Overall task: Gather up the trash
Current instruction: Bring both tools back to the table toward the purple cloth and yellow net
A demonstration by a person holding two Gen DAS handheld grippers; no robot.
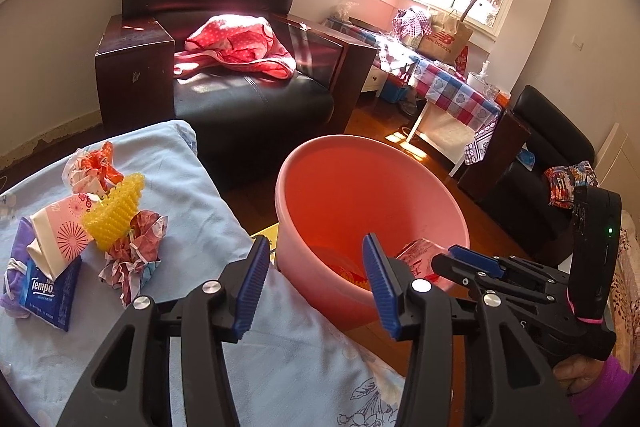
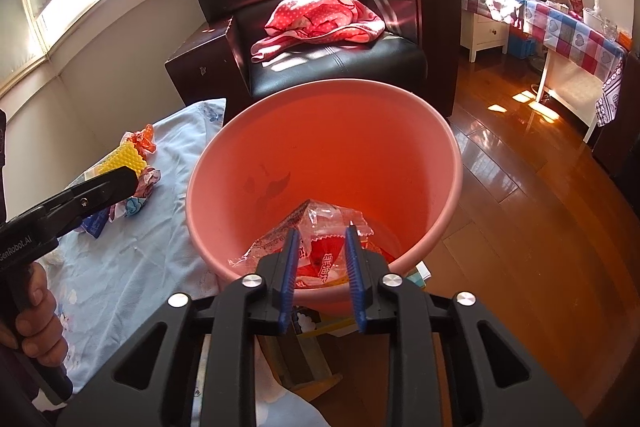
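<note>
A pink plastic bucket (image 1: 372,187) stands on the floor beside a bed with a light blue sheet (image 1: 192,195). It also shows in the right wrist view (image 2: 400,131), with a clear and red wrapper (image 2: 320,223) lying inside. On the sheet lie crumpled red-and-white wrappers (image 1: 134,255), a yellow bumpy foam piece (image 1: 116,211), a pink paper pack (image 1: 56,231) and a blue Tempo tissue pack (image 1: 46,291). My left gripper (image 1: 316,287) is open and empty above the bed edge. My right gripper (image 2: 322,259) is open over the bucket's near rim; it also shows in the left wrist view (image 1: 476,263).
A black leather armchair (image 1: 224,75) with a red dotted cloth (image 1: 240,45) stands behind the bucket. A table with a checked cloth (image 1: 452,83) and a paper bag stands at the right. A second black chair (image 1: 548,147) is at far right. The floor (image 2: 520,211) is polished wood.
</note>
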